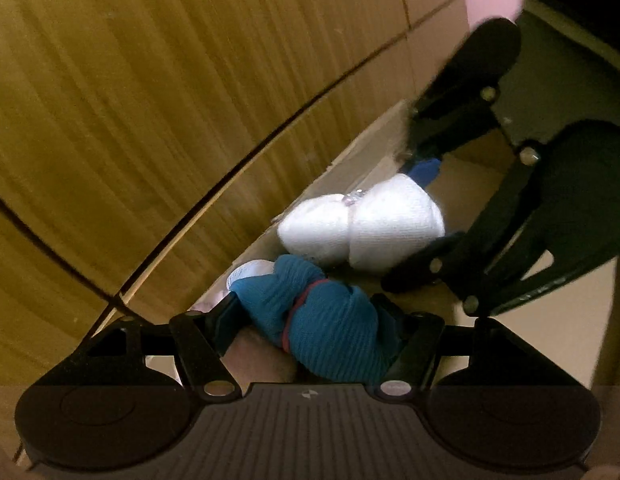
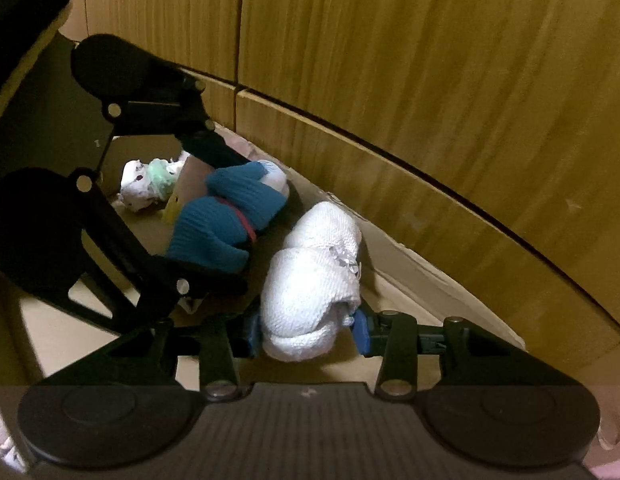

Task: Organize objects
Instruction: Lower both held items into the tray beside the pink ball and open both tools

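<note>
Blue bundle: your left gripper (image 1: 310,320) has this rolled teal knit bundle (image 1: 330,320), banded in red, between its pads; they seem to press its sides, so you are holding it.
White bundle: your right gripper (image 2: 310,328) is clamped on the near end of the white knit roll (image 2: 310,280), which carries a small sparkly clasp.
Where they are: both bundles hang low inside the open cardboard box (image 2: 430,276), just beside each other, the white one nearer the wooden cabinet front (image 2: 430,80).
Key relation: each roll runs lengthwise away from its own gripper, so its far end leads down toward the box floor. The two tools converge from opposite sides and stand close together.
Neighbours: a crumpled white and green item (image 2: 148,184) lies in the far corner, beyond the blue roll.
Next move, as a judgement: set each one down along its long axis, side by side, then let go. Watch that your fingers do not knock together.
</note>
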`<state>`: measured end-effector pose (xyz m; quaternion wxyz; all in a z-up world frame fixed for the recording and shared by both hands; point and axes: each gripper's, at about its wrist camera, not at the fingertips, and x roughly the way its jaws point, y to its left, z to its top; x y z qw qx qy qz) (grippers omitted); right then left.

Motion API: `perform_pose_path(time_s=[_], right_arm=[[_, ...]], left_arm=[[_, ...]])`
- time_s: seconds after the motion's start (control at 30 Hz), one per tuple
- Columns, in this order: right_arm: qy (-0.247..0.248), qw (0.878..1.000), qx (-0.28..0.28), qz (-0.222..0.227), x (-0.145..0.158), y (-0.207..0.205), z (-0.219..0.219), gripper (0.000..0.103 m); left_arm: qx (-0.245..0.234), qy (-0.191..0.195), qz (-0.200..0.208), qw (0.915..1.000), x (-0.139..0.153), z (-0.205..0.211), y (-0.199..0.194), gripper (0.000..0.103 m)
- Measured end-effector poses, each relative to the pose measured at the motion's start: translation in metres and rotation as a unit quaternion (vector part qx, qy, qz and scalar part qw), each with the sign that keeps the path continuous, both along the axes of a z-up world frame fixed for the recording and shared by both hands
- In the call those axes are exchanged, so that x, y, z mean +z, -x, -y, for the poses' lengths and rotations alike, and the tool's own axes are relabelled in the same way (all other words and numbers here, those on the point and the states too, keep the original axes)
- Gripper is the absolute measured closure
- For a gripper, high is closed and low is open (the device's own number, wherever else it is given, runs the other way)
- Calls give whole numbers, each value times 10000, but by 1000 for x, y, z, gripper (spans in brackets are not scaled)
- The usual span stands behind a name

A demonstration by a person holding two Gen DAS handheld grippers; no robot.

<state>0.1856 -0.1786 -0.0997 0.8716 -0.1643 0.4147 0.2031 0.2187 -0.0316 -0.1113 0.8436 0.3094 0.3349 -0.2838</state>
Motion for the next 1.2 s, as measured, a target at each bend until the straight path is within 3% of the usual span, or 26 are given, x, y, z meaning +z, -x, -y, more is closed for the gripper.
perform_pose_path(time_s=[0.1,0.43,0.47,0.67,0.87,1.13,1.2], right_arm=[[34,10000,30,-1,-4,1,1,56],[6,10000,-1,61,-8,17,-1,51],[6,10000,-26,55,-17,19,11,50],[66,9999,-39,130,-37,36,-14,42],[56,9997,-64,237,-35,61,-15,42],[-91,9986,-156,503,-30,23,-36,42],[-167,9979,-213,590,-20,34,-34,41]], left_arm=[[-87,-121,29,9999,-3,1,1,25],[34,-17,94,9999,9,-9,10,19],[56,-4,88,9999,10,-10,10,18],[202,111,171,9996,22,-20,16,17],[382,390,209,9983,43,-30,35,17],[919,1060,338,9895,68,-43,67,16],[1073,1269,398,9853,82,-49,84,16]])
